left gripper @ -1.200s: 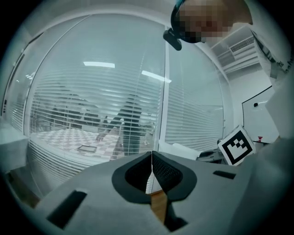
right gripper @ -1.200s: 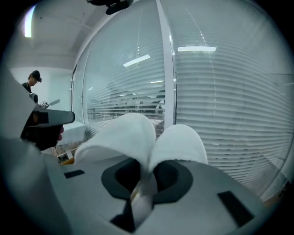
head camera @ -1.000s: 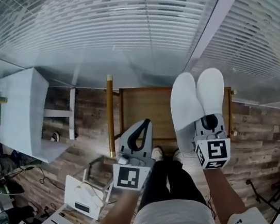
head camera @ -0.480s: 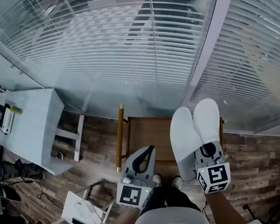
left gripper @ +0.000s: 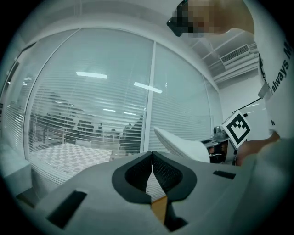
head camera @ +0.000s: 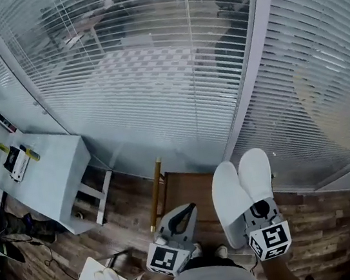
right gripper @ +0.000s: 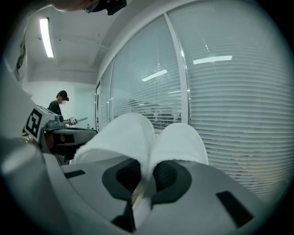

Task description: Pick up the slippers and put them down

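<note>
right claw [head camera: 259,208] clamped on pair of white slippers [head camera: 240,185], lower right | left claw [head camera: 181,217] closed tight, empty, lower middle | wooden tray [head camera: 191,186] on floor beneath, contents unclear

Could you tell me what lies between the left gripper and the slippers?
Only air; in the head view the wooden stand below shows between left gripper and white slippers.

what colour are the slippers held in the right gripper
White, with no pattern: the pair of soft white fabric slippers shows best in the right gripper view.
</note>
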`<state>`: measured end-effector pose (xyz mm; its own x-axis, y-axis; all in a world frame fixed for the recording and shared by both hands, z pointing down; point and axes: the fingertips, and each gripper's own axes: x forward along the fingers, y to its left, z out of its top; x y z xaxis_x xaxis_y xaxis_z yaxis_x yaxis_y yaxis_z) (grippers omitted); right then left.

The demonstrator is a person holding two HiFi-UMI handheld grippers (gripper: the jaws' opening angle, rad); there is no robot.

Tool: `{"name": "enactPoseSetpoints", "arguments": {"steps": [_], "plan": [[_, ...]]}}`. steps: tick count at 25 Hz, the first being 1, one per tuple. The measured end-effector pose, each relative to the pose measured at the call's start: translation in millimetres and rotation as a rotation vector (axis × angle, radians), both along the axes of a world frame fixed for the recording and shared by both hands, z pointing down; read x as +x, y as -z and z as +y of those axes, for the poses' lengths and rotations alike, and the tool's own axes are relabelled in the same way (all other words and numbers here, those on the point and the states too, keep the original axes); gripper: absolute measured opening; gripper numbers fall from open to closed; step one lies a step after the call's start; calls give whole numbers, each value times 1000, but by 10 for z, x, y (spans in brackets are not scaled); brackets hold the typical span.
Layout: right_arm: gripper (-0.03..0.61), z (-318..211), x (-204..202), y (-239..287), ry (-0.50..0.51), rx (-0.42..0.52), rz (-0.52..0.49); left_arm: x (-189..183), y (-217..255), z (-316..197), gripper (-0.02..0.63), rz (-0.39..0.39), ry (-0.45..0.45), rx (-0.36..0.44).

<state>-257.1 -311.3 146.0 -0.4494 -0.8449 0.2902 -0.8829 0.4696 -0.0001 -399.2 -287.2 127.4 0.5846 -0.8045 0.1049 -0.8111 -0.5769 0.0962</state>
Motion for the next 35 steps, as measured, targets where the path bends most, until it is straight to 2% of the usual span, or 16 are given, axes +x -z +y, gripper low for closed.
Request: {"name": "enactPoseSetpoints", "arguments": {"steps": [3,9,14,19,23,27,35], "plan": [[43,106,4,185,19,15,-12,-70,103,31,14,3,-2,47],[38,330,-18,239,50,23,-47,-55,92,204,14,-24,-39,68],[35,496,-61,251,74,35,-34,-7,54,407,13,-22,-55,46],[35,561,-85,391,56,53,-18,18,263,431,14,1,-79,51],[35,651,-10,449,-14,70,-16,78,265,461,14,6,-149,44],[35,801,138,546,-91,90,-7,235,241,512,14,-5,-244,72],[34,1270,922,550,-304,79,-21,986,399,731,13,0,-443,71]]}}
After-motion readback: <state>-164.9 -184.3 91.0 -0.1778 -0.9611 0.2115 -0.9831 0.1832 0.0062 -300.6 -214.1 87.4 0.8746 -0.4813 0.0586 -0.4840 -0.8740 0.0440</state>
